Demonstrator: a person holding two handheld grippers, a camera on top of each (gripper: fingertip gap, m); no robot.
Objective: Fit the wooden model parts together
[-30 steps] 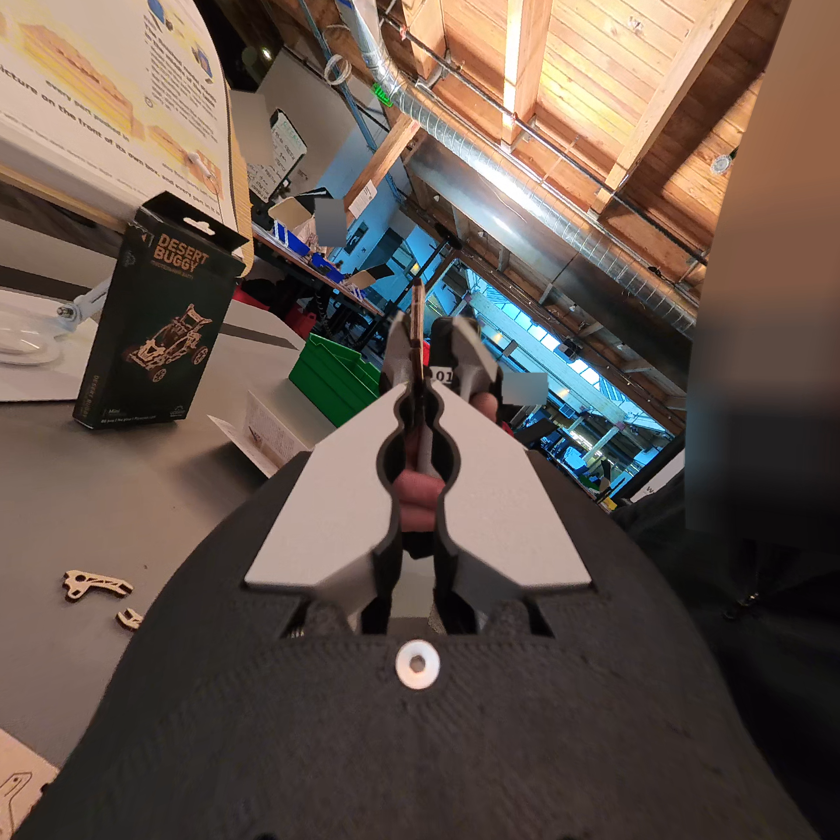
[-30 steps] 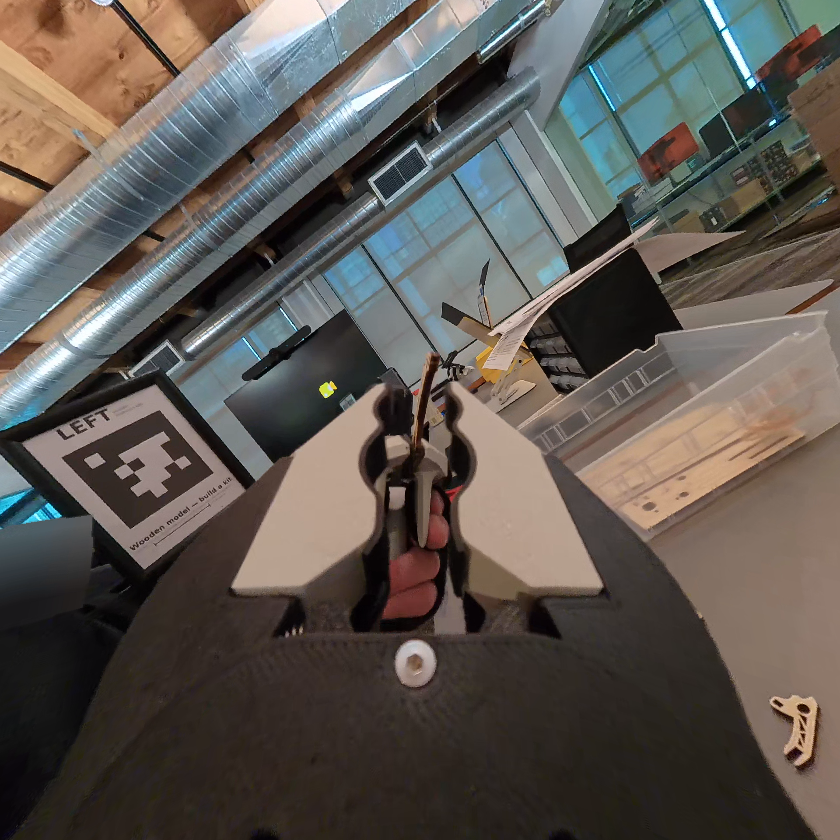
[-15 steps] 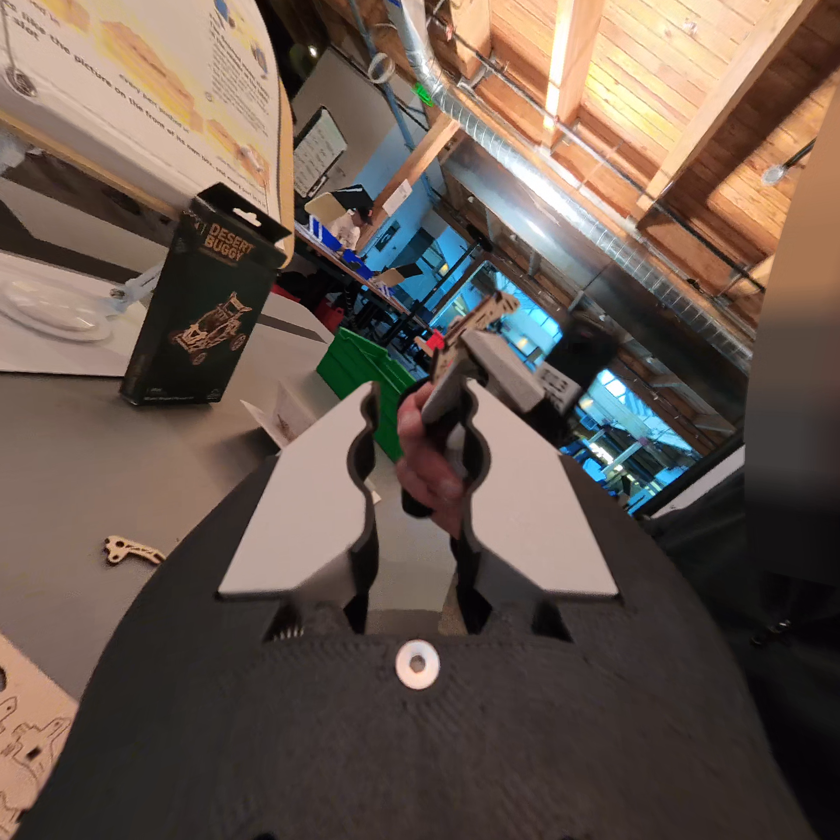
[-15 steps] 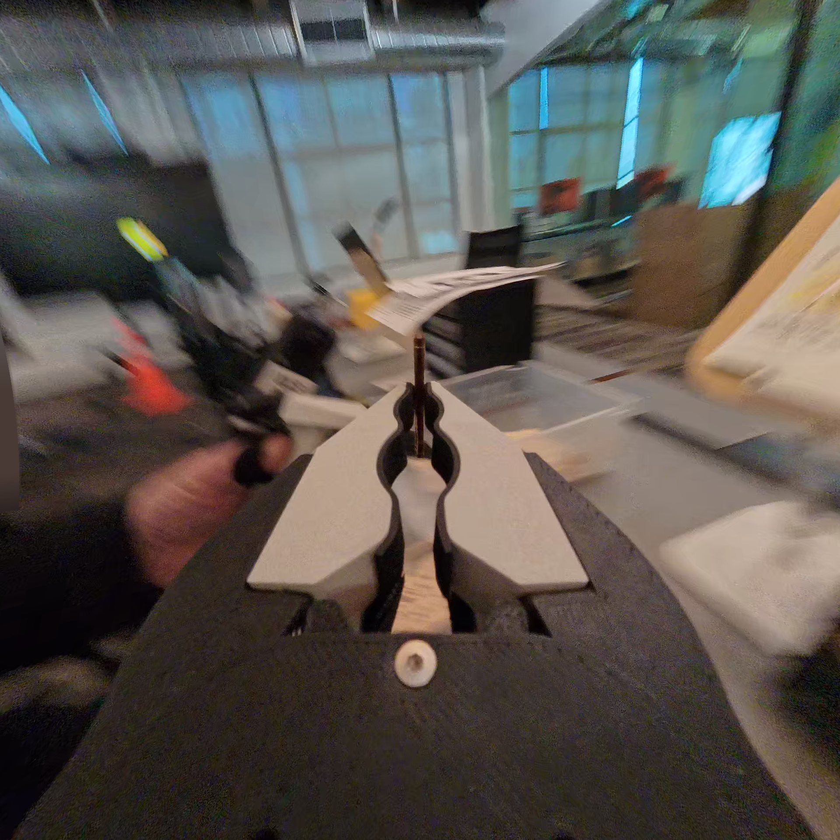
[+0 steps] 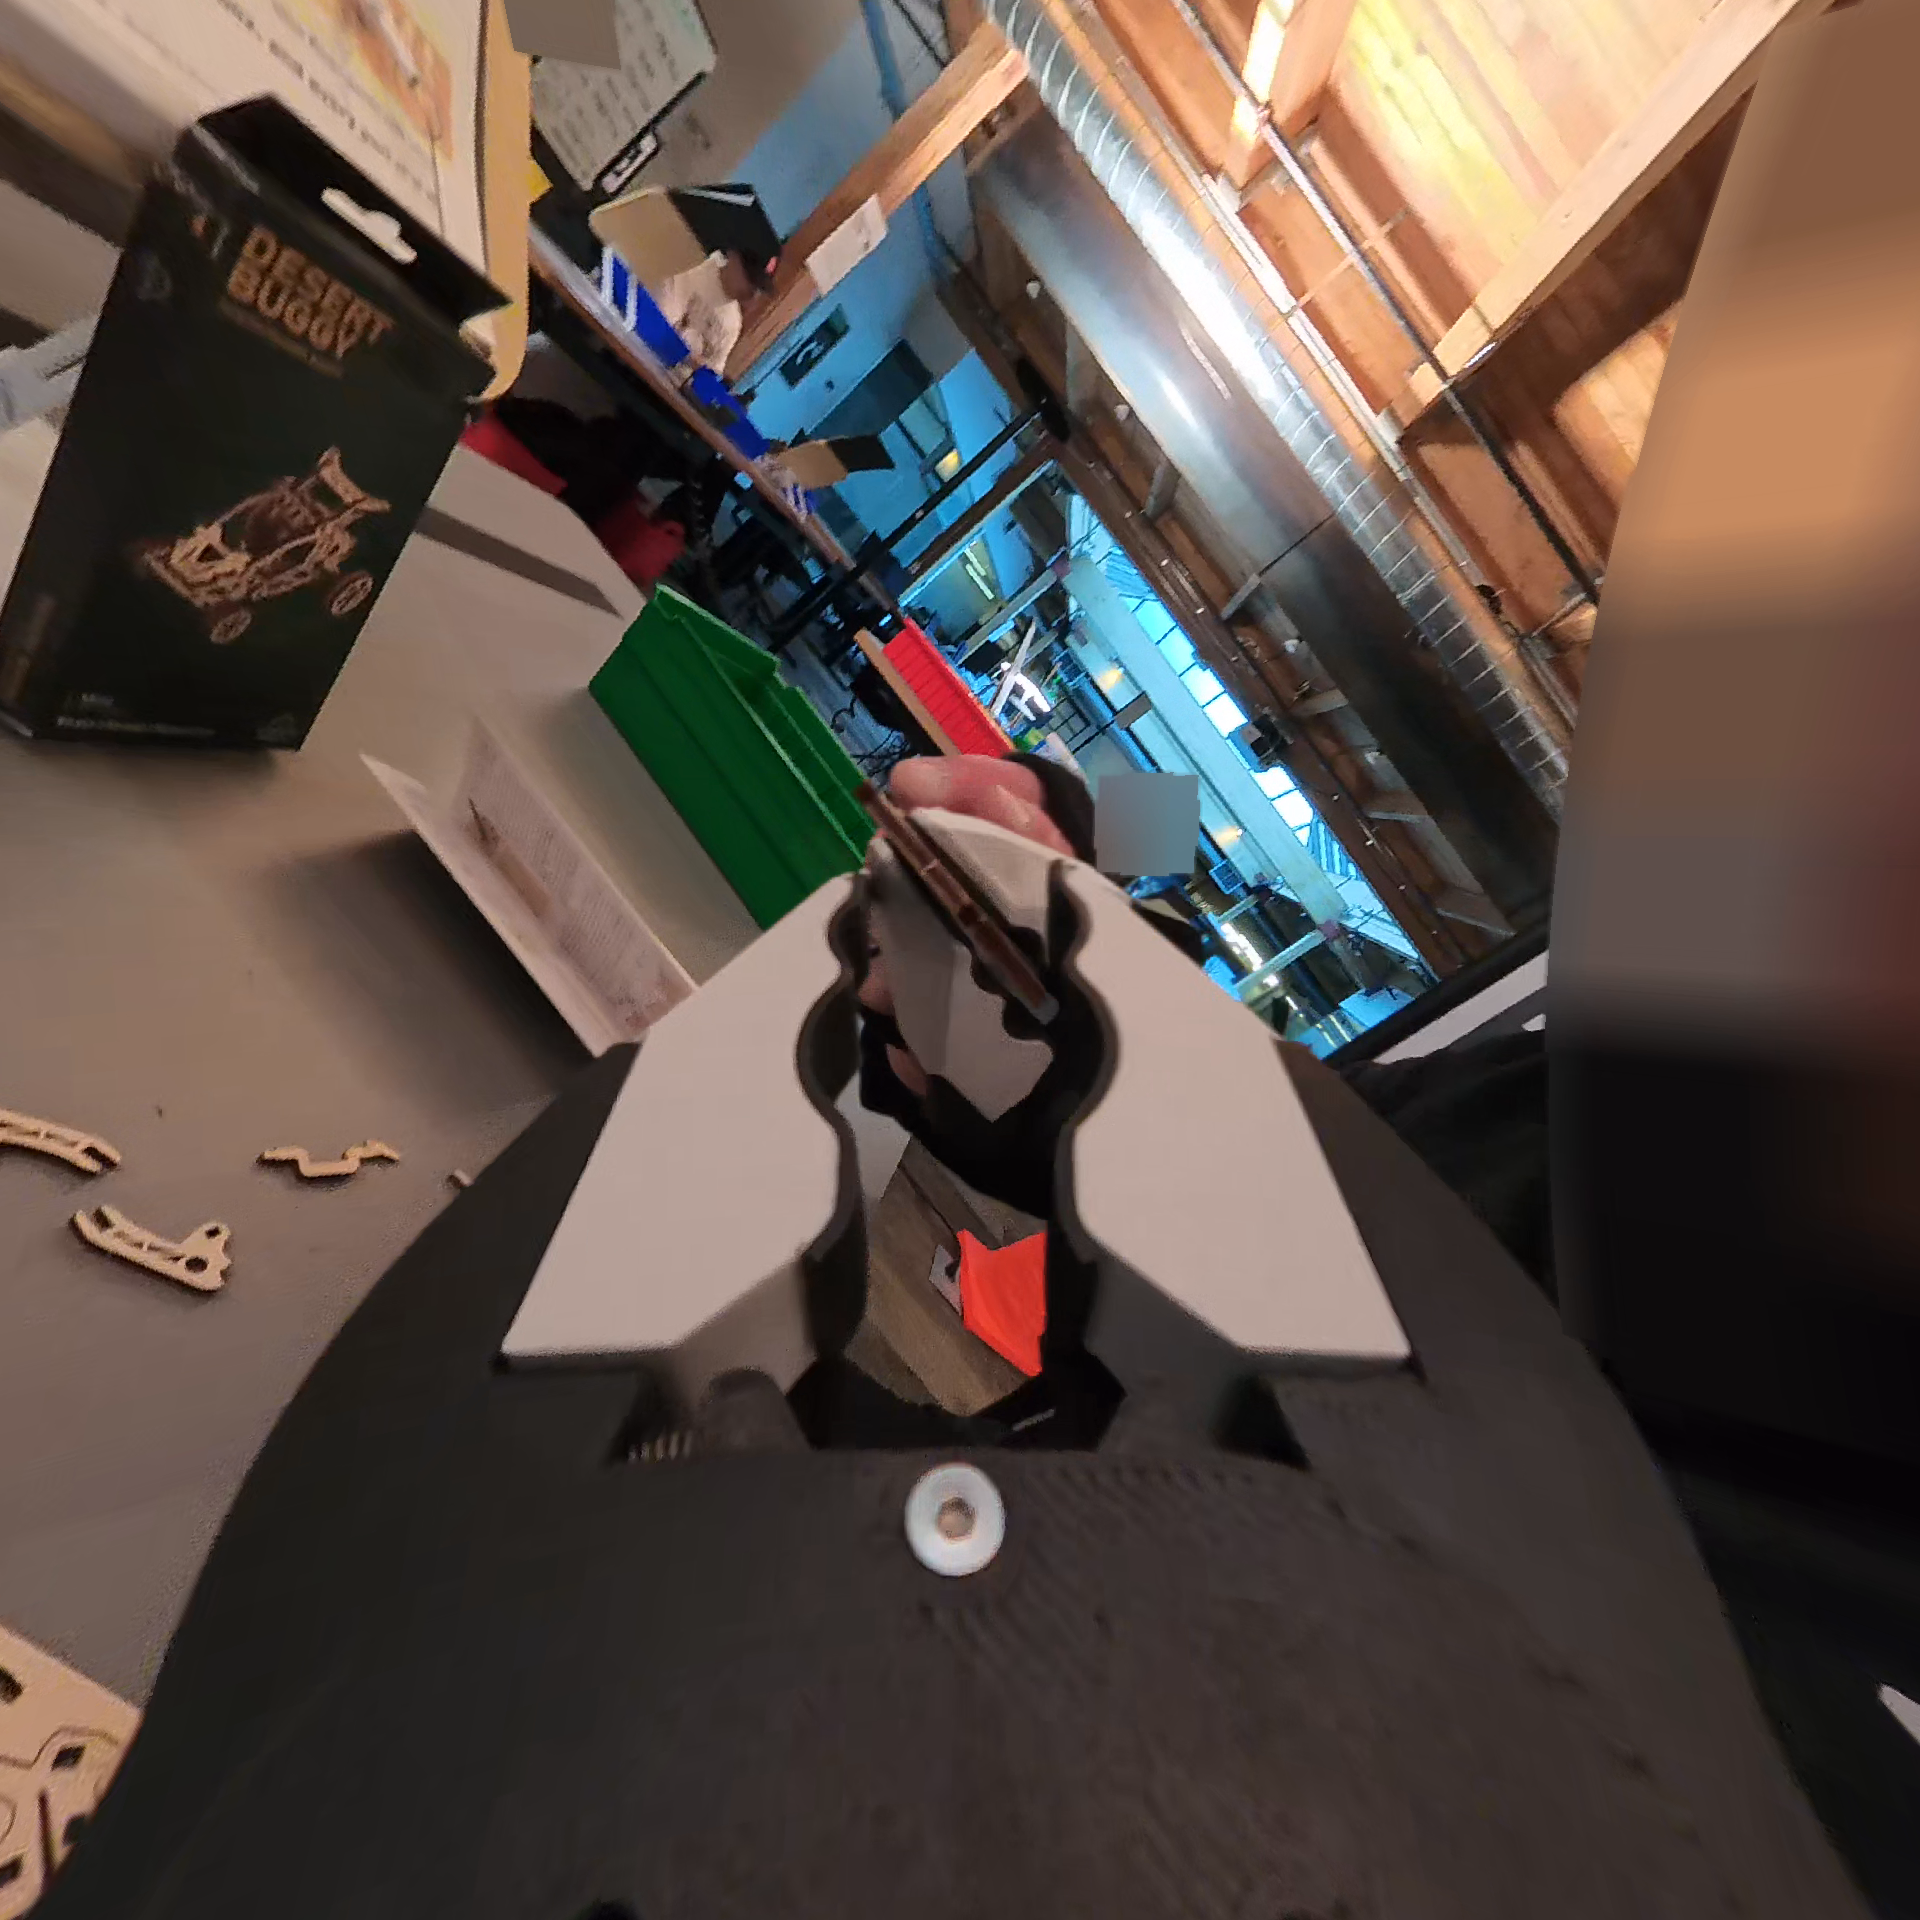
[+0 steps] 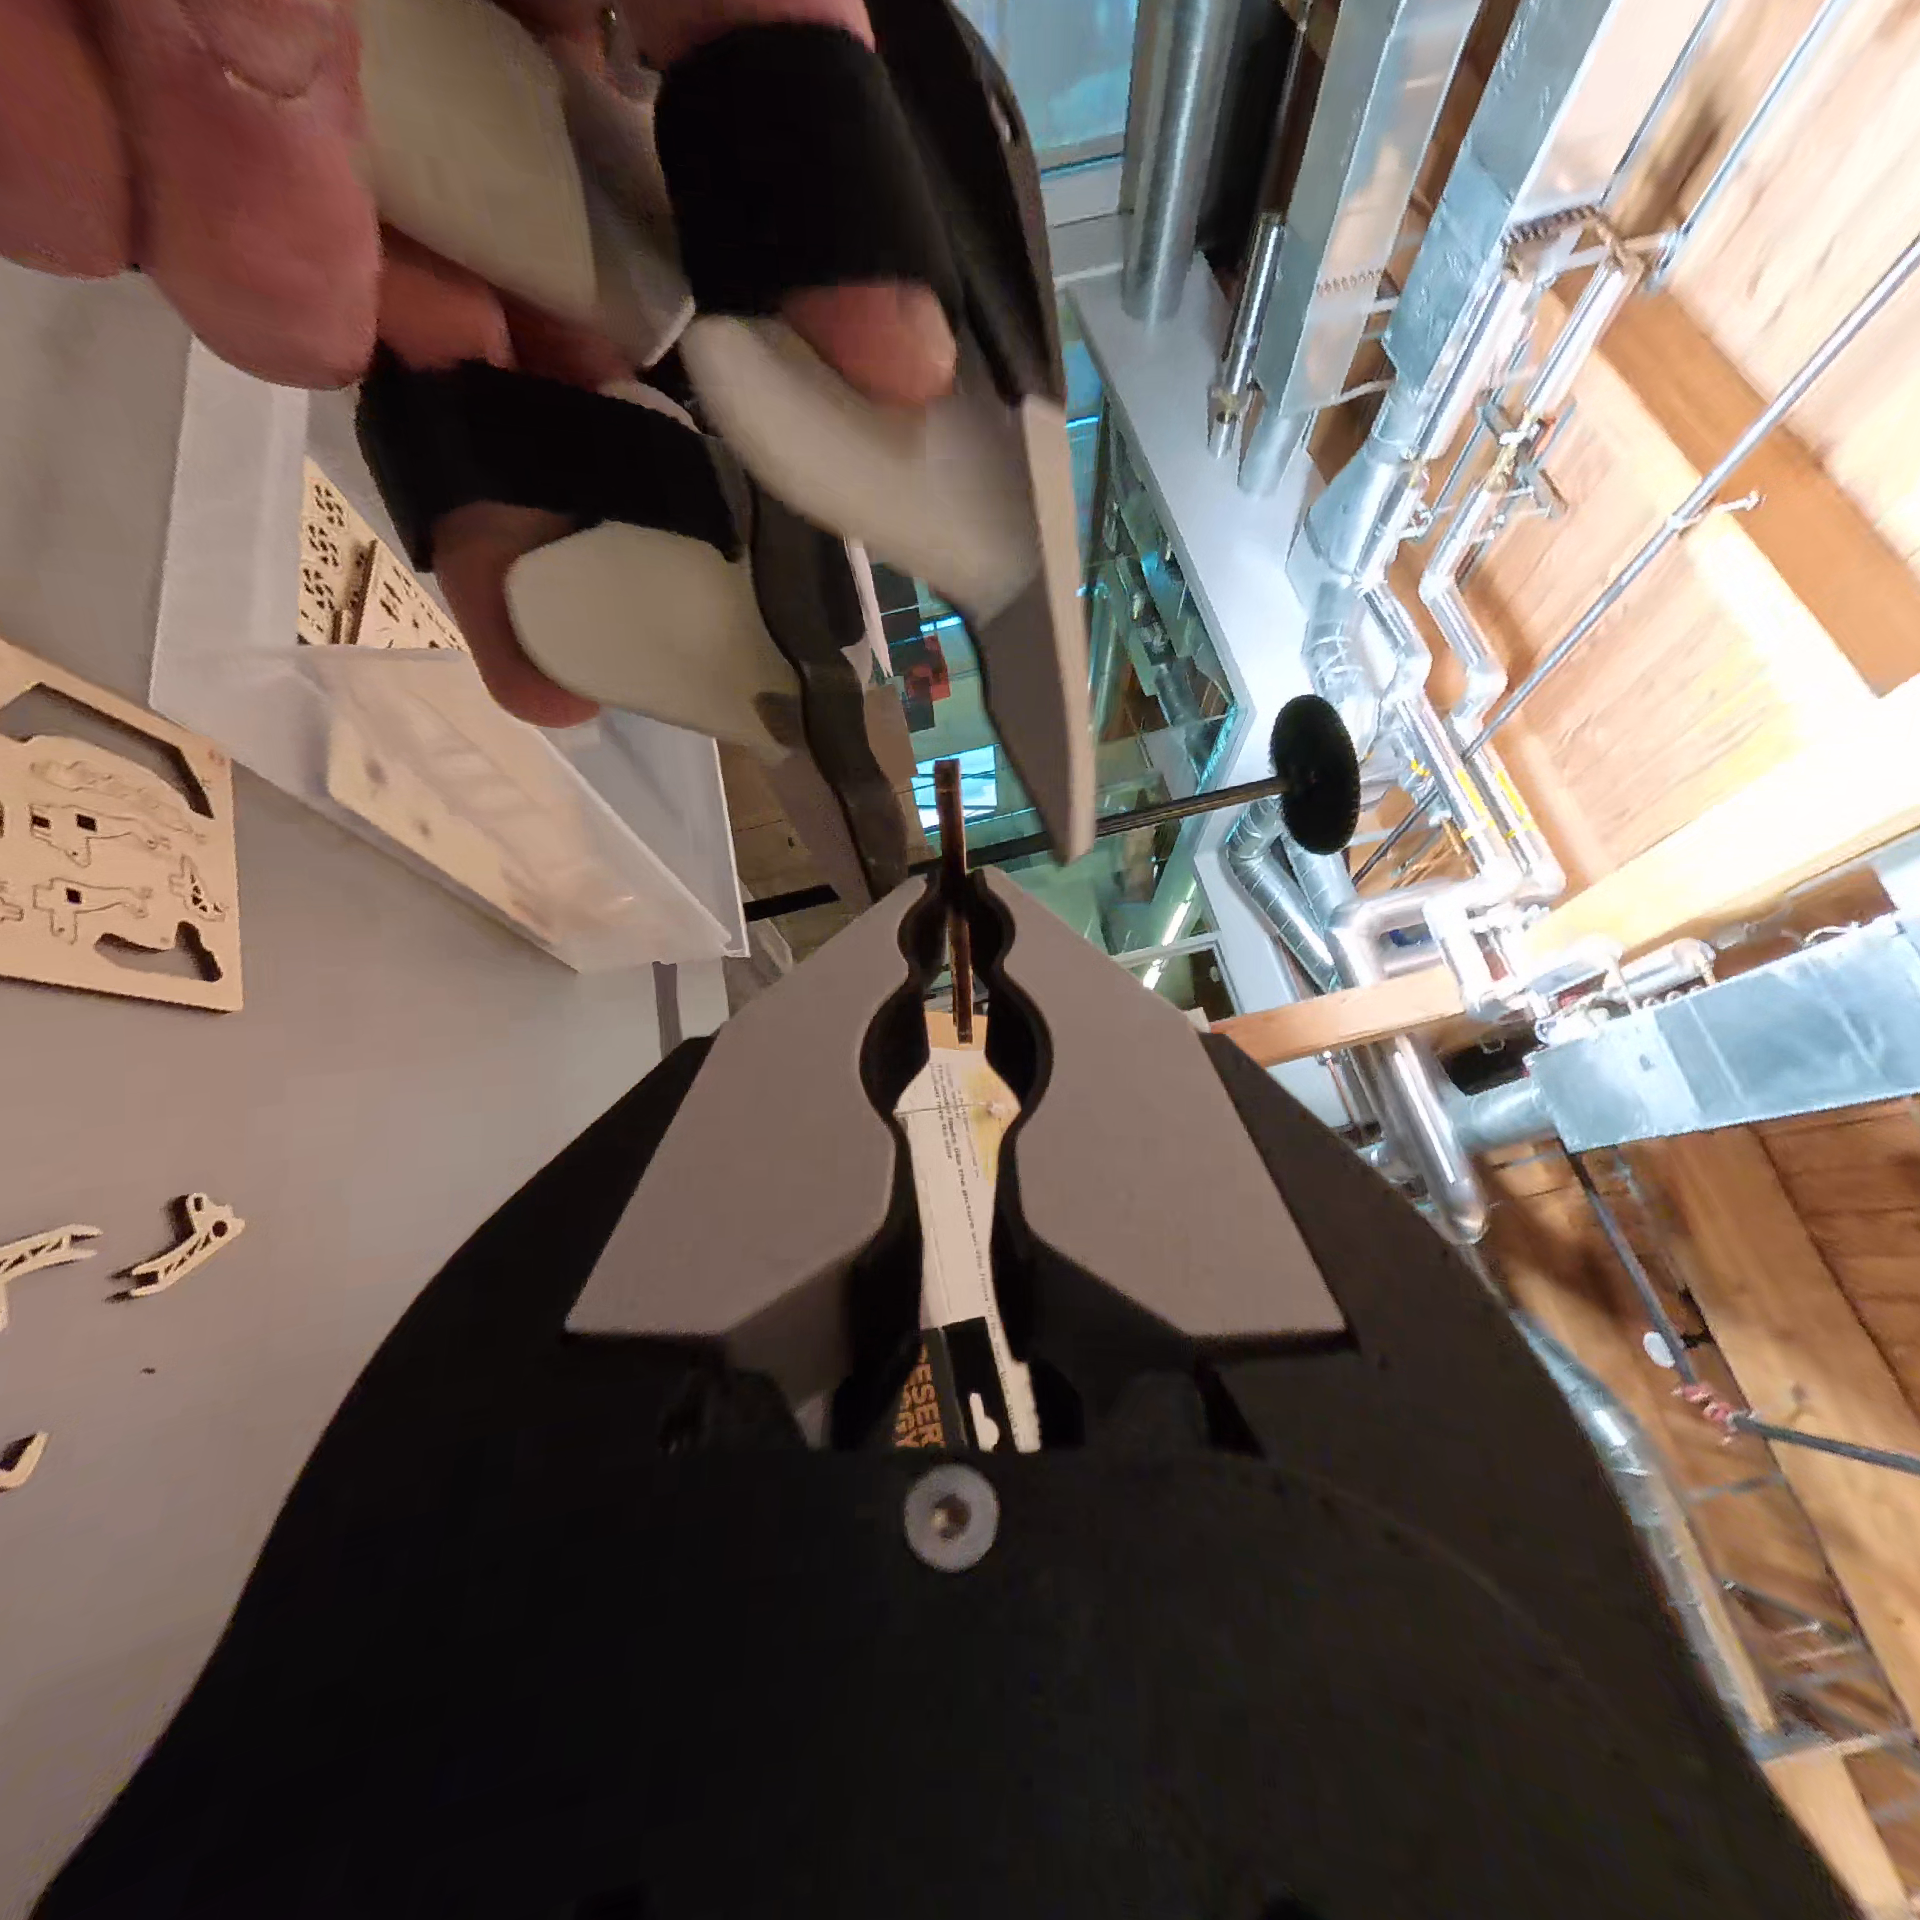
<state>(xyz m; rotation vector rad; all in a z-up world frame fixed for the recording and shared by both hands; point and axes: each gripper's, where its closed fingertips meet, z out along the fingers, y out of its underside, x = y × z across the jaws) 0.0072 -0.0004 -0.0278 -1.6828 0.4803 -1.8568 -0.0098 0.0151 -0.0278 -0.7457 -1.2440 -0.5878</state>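
My right gripper (image 6: 954,904) pinched a thin wooden piece (image 6: 957,914) edge-on, its long axis running out past the fingertips; my left gripper (image 5: 951,961), fingers spread wide and empty, hung just beyond, straddling that strip.

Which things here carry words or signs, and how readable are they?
I do not copy writing; these things carry it:
Black box: large gold lettering, readable; small print blurred.
Folded leaflet: print too small.
Poster: blurred.
Whiteboard: too small.
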